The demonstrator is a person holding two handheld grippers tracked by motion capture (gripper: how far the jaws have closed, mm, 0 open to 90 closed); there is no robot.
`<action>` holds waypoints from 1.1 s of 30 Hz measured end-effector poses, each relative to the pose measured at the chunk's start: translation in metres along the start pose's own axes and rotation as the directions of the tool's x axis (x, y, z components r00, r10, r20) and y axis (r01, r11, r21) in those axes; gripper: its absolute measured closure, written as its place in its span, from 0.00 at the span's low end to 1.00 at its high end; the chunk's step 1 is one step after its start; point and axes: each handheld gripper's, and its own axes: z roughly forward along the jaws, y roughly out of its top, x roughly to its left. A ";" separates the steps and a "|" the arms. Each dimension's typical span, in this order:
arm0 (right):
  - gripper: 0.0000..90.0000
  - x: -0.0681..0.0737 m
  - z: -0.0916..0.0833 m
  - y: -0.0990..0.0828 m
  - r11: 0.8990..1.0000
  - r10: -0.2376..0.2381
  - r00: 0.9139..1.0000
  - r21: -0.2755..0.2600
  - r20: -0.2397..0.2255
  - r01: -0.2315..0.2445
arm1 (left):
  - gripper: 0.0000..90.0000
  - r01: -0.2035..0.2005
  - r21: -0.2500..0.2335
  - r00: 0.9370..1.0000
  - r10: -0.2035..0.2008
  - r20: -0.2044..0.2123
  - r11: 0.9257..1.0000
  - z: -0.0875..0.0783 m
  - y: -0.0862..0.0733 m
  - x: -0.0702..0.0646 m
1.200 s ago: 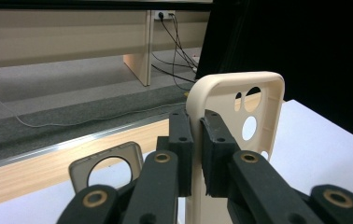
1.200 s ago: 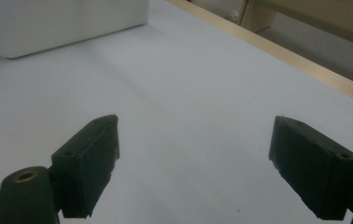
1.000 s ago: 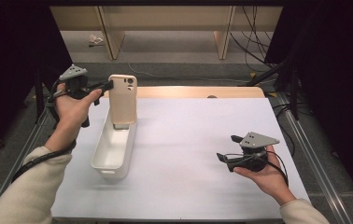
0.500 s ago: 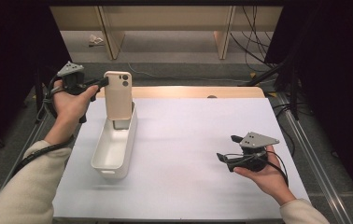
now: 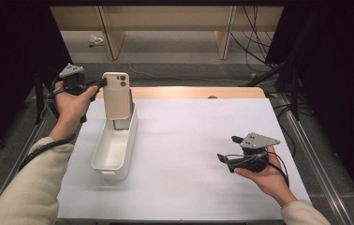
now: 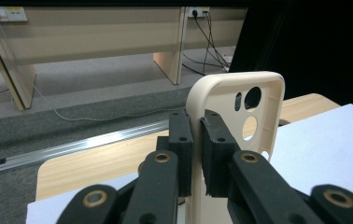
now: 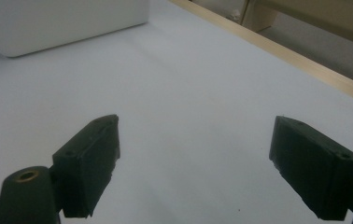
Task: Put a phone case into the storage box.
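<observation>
Beige plastic phone case [image 5: 116, 95], upright above the far end of the white oblong plastic bin [image 5: 114, 146], pinched by its edge in the left gripper [image 6: 196, 154]; likely for clean lifting. Right gripper [image 7: 193, 163] rests near-right, jaws wide, empty.

Black cables [image 5: 254, 33] trail over the grey floor [image 5: 175, 51] beyond the table, between wooden legs [image 5: 225, 33].

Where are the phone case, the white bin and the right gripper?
phone case [image 5: 117, 96]: high view, middle of its back panel.
white bin [image 5: 101, 154]: high view, left wall's rim.
right gripper [image 5: 227, 148]: high view, midway between its open jaw tips.
</observation>
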 end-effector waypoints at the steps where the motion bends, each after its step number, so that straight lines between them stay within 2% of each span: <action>1: 0.19 0.000 0.000 0.000 1.000 0.001 1.000 0.000 0.000 -0.001 | 0.93 0.001 0.002 1.000 -0.001 0.000 1.000 0.001 -0.001 0.001; 33: 0.19 -0.001 0.000 0.000 1.000 0.006 1.000 -0.005 -0.001 -0.006 | 0.93 0.007 0.015 1.000 -0.007 0.009 1.000 0.015 -0.016 0.007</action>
